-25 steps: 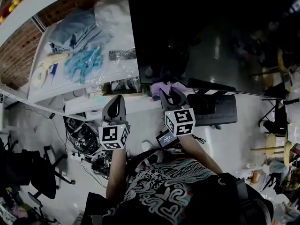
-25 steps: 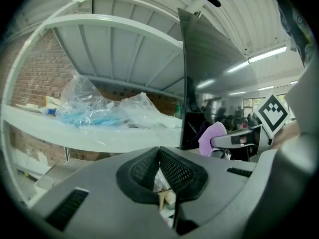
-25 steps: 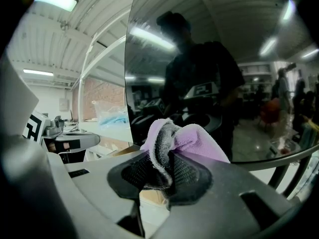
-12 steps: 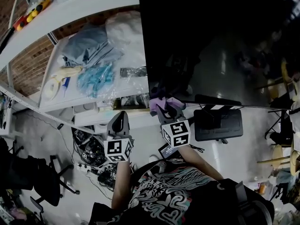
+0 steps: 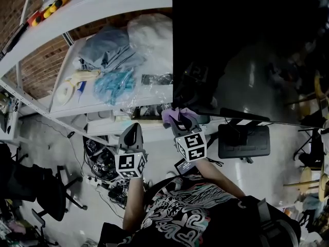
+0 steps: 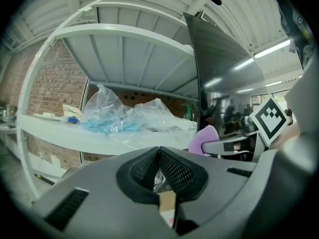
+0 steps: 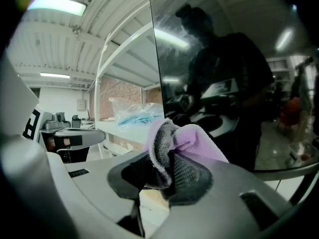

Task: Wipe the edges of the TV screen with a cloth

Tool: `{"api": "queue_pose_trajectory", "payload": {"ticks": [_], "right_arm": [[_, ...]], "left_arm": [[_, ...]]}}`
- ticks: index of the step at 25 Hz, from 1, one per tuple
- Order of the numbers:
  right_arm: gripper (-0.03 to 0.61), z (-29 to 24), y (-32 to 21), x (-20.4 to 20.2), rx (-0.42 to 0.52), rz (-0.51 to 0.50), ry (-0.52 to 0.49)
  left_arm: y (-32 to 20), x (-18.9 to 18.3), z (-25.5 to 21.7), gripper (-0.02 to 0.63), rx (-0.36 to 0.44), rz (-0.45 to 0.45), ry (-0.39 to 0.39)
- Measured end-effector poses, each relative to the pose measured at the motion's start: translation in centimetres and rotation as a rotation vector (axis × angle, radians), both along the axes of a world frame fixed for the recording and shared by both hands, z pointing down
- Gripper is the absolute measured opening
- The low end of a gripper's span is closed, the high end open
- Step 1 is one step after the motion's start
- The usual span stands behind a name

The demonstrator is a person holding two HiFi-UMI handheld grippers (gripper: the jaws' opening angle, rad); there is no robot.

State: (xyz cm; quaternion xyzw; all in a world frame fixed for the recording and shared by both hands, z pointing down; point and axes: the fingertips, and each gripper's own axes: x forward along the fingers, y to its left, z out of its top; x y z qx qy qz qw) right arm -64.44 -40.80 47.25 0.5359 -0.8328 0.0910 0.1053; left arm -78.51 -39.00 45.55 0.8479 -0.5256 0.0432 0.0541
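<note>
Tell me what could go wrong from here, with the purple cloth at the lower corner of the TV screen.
1. Little of the cloth sticks out of the right hand-held gripper, so its hard tips might touch the TV screen and mark it.
2. The shelf with plastic bags lies close by the screen's side edge; the hand-held gripper might catch them.

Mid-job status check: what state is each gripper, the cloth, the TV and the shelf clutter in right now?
left gripper: shut, nothing between the jaws, held off the TV.
right gripper: shut on the purple cloth.
purple cloth: bunched up, at the TV's lower left corner; contact with it unclear.
TV screen: off, dark, showing reflections.
plastic bags: crumpled, lying apart from both grippers.
</note>
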Motion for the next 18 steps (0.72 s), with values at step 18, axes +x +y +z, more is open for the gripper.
{"api": "queue_pose_trajectory", "payload": {"ticks": [18], "right_arm": [[0.121, -1.5, 3.7, -0.3, 0.048, -0.045, -0.037]], "left_arm": [[1.3, 2.7, 0.0, 0.018, 0.014, 0.042, 0.008]]}}
